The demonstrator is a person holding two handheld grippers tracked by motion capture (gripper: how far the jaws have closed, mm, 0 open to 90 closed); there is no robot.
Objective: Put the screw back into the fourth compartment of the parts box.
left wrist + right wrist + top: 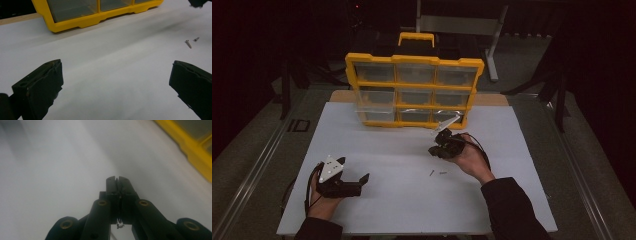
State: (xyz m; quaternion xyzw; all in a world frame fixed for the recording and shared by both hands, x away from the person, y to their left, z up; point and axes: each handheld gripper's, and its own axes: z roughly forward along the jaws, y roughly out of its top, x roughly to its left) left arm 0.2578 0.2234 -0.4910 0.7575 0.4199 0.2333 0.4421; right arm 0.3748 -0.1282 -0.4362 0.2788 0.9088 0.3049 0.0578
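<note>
A white desk carries a yellow organizer at twelve o'clock. The right gripper, jaws pressed together, hangs before its lower drawers, seemingly carrying a screw; what it pinches is unclear. Two screws lie at five o'clock below. Left gripper rests wide open. Next: reaching a drawer.
</note>
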